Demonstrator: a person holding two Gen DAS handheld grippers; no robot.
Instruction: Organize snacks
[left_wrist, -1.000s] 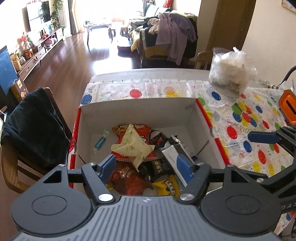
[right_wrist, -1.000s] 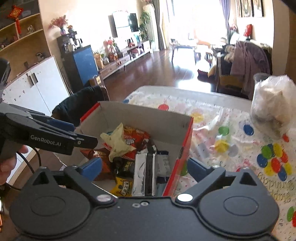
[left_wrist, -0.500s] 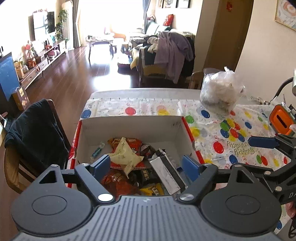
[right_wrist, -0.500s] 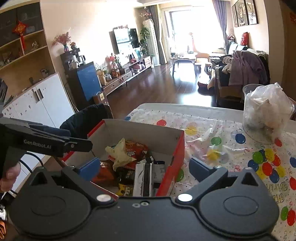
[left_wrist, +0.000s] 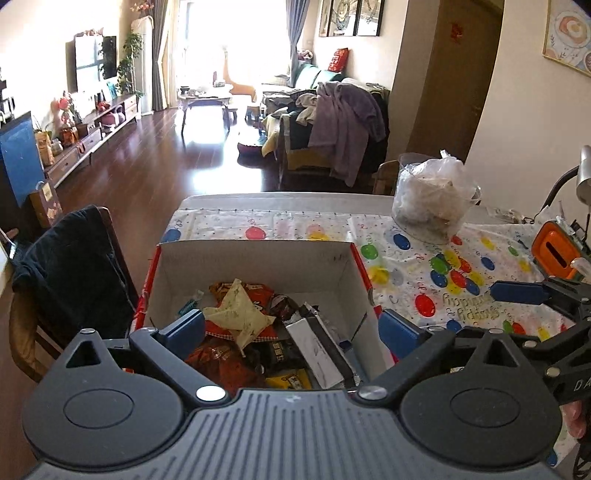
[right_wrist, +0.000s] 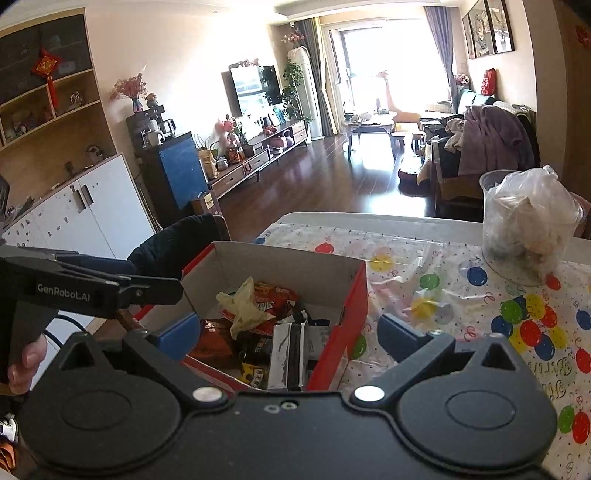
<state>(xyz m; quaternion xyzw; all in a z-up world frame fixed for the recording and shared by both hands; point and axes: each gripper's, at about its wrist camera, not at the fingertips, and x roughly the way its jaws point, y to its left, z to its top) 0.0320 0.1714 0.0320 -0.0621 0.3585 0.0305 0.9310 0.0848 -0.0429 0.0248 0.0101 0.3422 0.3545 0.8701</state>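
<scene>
Counter (left_wrist: 295, 201), white top under a balloon-print plastic cover, fills the centre and right of both views. Nothing loose on it looks like a snack from here.

Red-sided cardboard box with a white inside (left_wrist: 255, 258) sits at the counter's left edge, lower centre in the left wrist view. It sits just beside a wooden chair draped with a dark jacket (left_wrist: 70, 273). Risk: a nudge from either tool on the near wall could slide the box toward that edge.

Clear plastic tub stuffed with a crumpled bag (right_wrist: 528, 229), upper right of the right wrist view, is well apart from the box. Low risk unless a hand swings wide.

Snack pile (left_wrist: 258, 332) is all inside the box, overlapping: orange-red chip bags, dark wrappers, a yellow pack. On top lie a crumpled pale yellow wrapper (left_wrist: 236, 314) and a silver-and-black foil bar pack (right_wrist: 288, 354). Judgement: most snacks look boxed already, so tidying is what remains. Risk: the top wrappers are light and slick, so a grab may take two at once or flick one out.

Left gripper (left_wrist: 291, 328): jaws opening, near full spread, nothing between them, hanging above the pile.

Right gripper (right_wrist: 288, 334): jaws wide apart, empty, straddling the box's right wall in frame. Risk: a descent here catches a finger on that wall.

Both tools crowd the same box, so they may collide.
</scene>
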